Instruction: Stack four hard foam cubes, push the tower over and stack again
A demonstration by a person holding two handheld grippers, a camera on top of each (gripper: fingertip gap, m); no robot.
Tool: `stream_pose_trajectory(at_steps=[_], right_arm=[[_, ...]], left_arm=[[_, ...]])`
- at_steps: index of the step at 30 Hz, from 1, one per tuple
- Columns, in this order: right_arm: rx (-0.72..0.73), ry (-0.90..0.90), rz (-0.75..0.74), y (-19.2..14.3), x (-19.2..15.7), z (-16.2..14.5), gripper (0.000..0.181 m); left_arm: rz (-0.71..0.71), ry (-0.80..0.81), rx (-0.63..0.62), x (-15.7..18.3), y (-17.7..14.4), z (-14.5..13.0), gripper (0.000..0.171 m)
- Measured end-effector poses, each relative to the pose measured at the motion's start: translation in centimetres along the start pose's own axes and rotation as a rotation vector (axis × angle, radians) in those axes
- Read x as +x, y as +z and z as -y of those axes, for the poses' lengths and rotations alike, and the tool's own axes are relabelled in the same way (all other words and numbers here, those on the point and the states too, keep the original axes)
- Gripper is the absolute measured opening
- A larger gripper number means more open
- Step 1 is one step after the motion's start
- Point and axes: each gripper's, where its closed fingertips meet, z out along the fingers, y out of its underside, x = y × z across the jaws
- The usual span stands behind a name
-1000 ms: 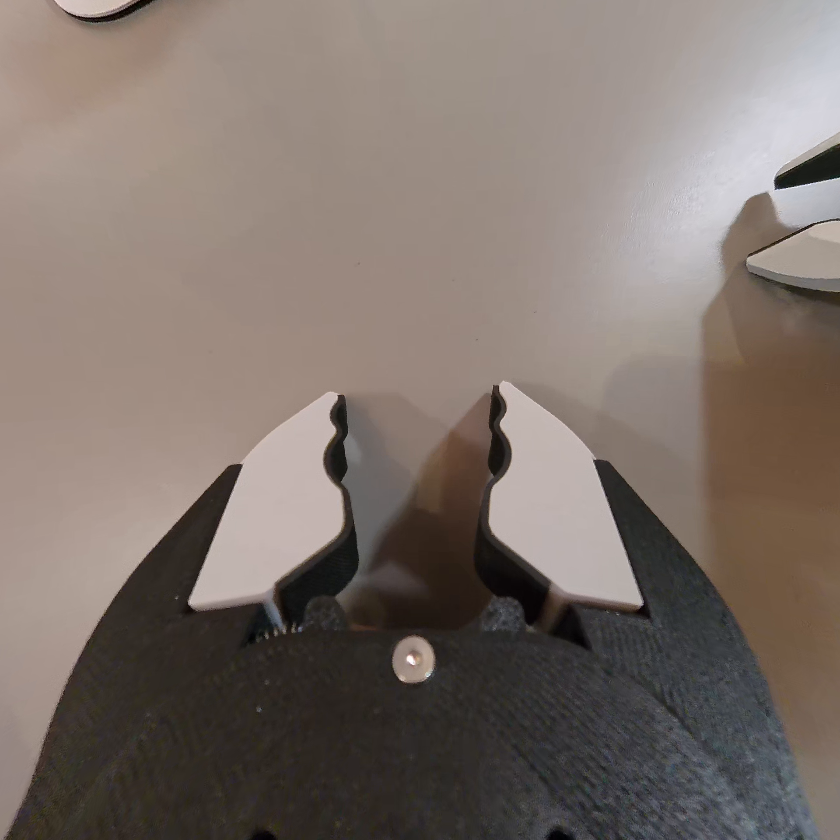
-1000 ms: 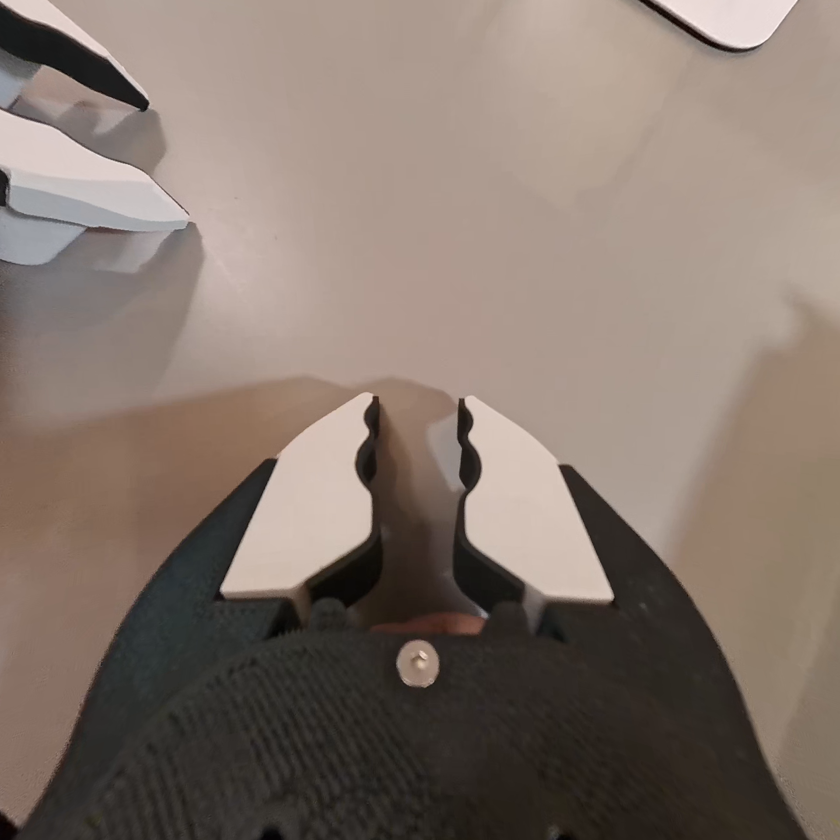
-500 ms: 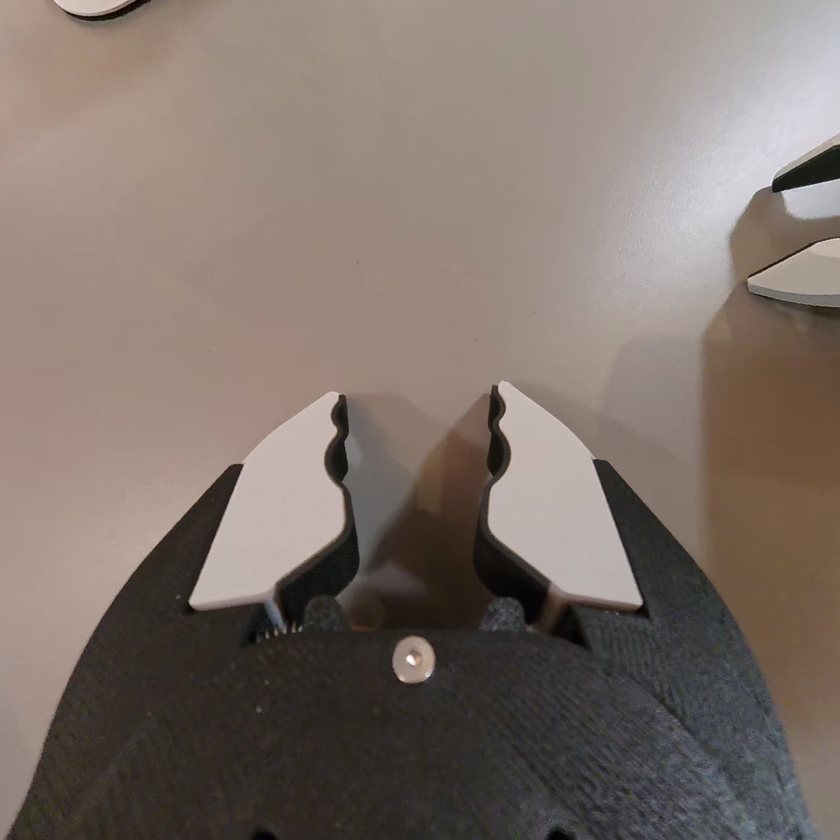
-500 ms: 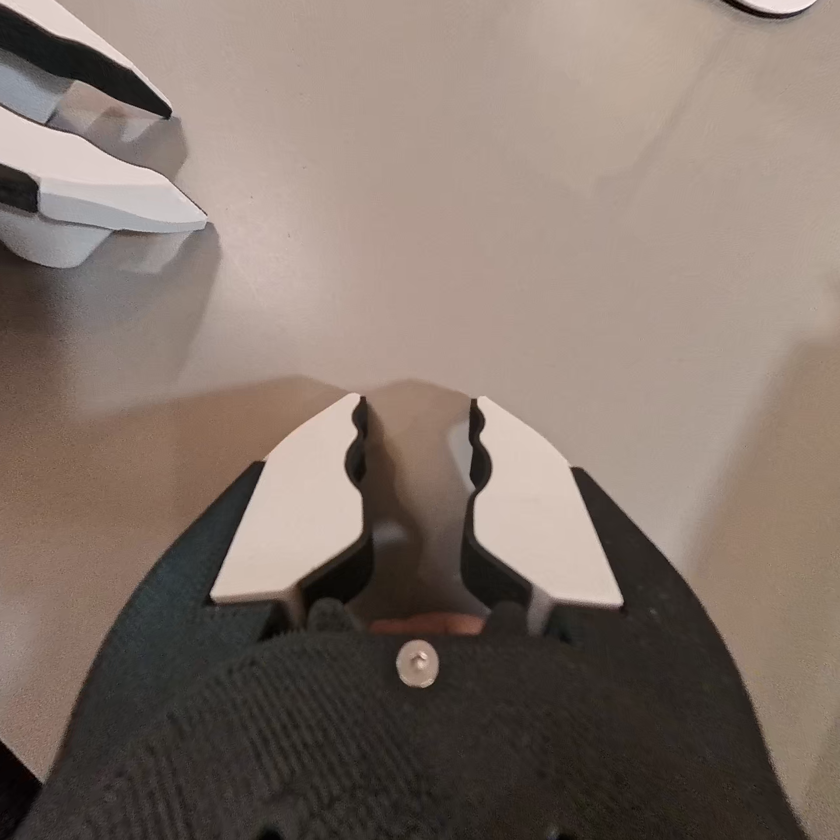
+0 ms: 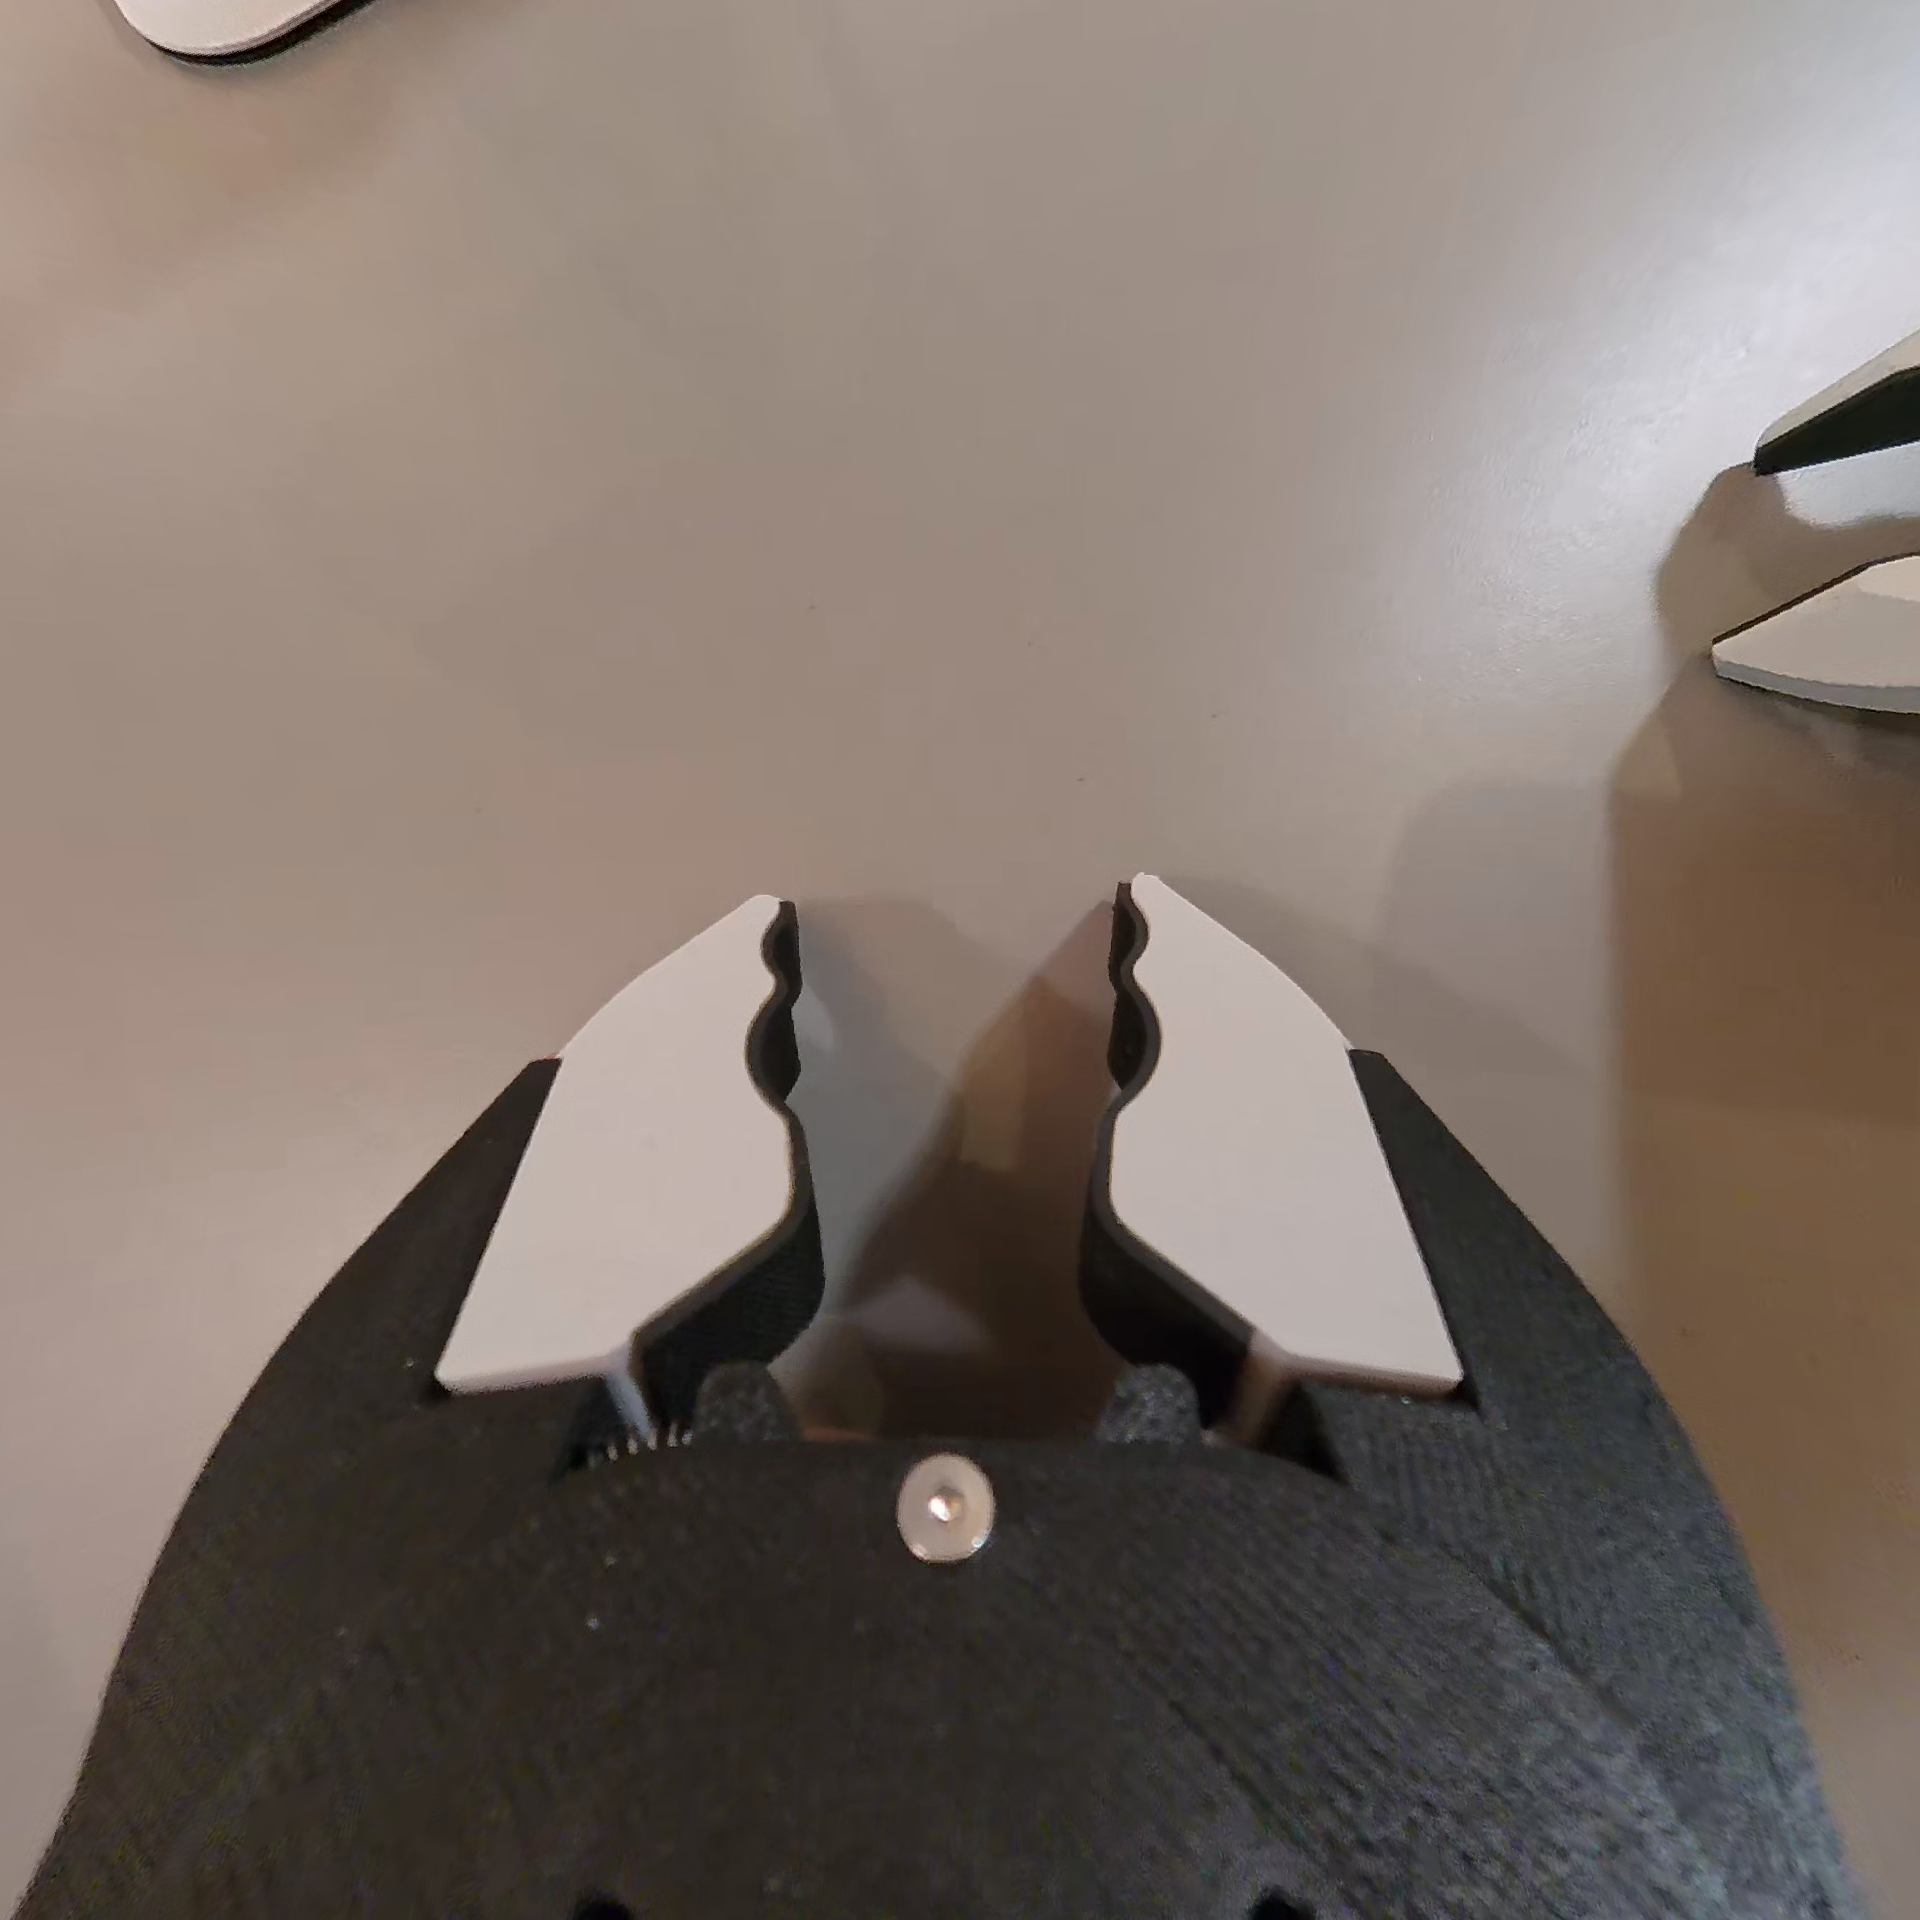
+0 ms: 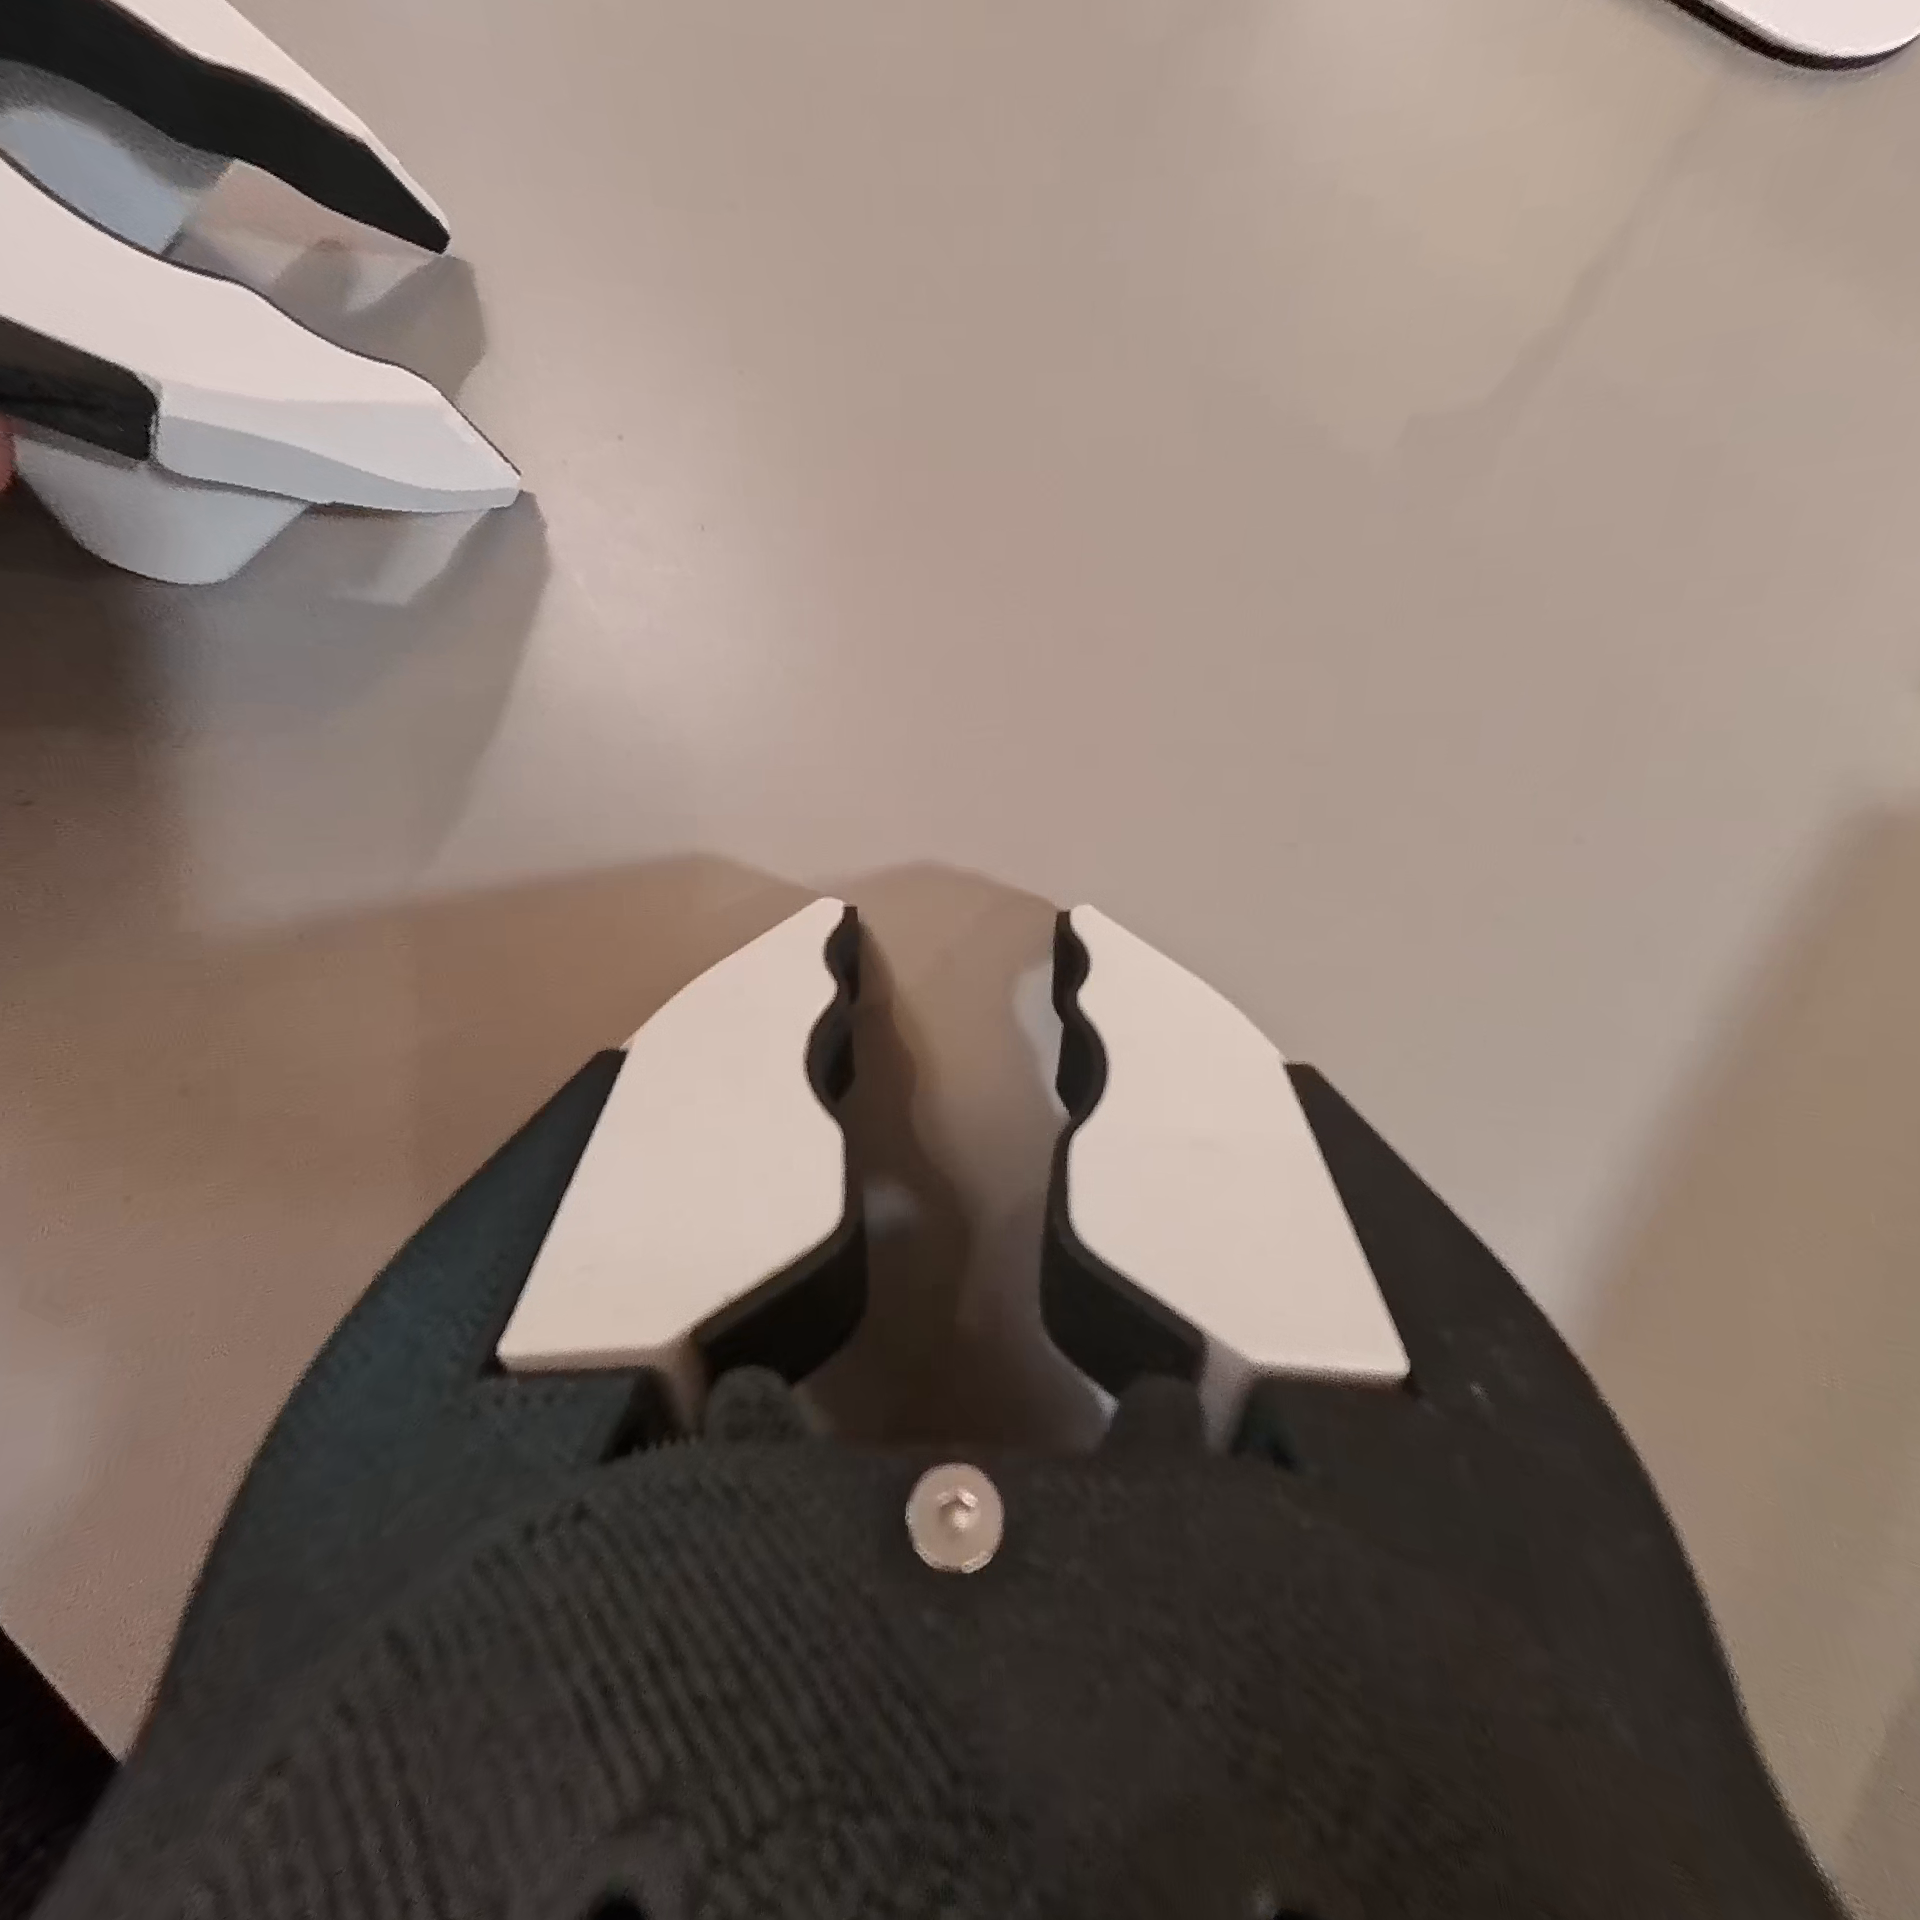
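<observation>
No foam cube shows in either view. My left gripper (image 5: 956,909) is open and empty, with its white fingers held low over the bare grey table (image 5: 935,468). My right gripper (image 6: 956,920) is open and empty, also low over the table (image 6: 1143,468). The right gripper's fingertips (image 5: 1829,644) show at the right edge of the left wrist view. The left gripper's fingers (image 6: 312,416) show at the upper left of the right wrist view, open and empty.
A flat white object with a black rim (image 5: 249,26) lies at the top left of the left wrist view. A similar flat white piece (image 6: 1808,26) lies at the top right of the right wrist view. A dark table edge (image 6: 42,1704) shows at lower left.
The right gripper opened a little, then narrowed slightly, and shifted so the left gripper's fingers sit larger and nearer in its view. The left gripper stayed nearly still.
</observation>
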Motion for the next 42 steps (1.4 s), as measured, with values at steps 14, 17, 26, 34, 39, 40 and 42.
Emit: stream_pose_trajectory(at_steps=[14, 17, 26, 34, 39, 40, 42], right_arm=[[0.0, 0.0, -0.004, 0.0, 0.1, 0.0, 0.038], [0.0, 0.0, -0.004, 0.0, 0.1, 0.0, 0.038], [0.0, 0.002, -0.016, -0.1, 0.2, 0.0, 0.041], [-0.001, 0.01, -0.019, -0.1, 0.3, -0.1, 0.043], [0.001, 0.003, -0.027, -0.2, 0.3, -0.1, 0.043], [0.001, 0.003, -0.027, -0.2, 0.3, -0.1, 0.043], [0.001, 0.005, -0.025, -0.2, 0.3, -0.1, 0.043]], left_arm=[[0.0, -0.004, -0.003, 0.0, 0.1, 0.1, 0.059], [0.0, -0.003, -0.002, 0.0, 0.1, 0.1, 0.059], [0.027, -0.018, -0.001, -0.4, 0.2, 0.3, 0.067], [0.093, -0.041, 0.085, -1.8, -0.5, 1.8, 0.068], [0.295, -0.144, 0.369, -7.6, -6.0, 5.8, 0.064], [0.352, -0.171, 0.407, -9.7, -7.8, 6.1, 0.064], [0.482, -0.249, 0.464, -14.8, -12.0, 5.7, 0.064]])
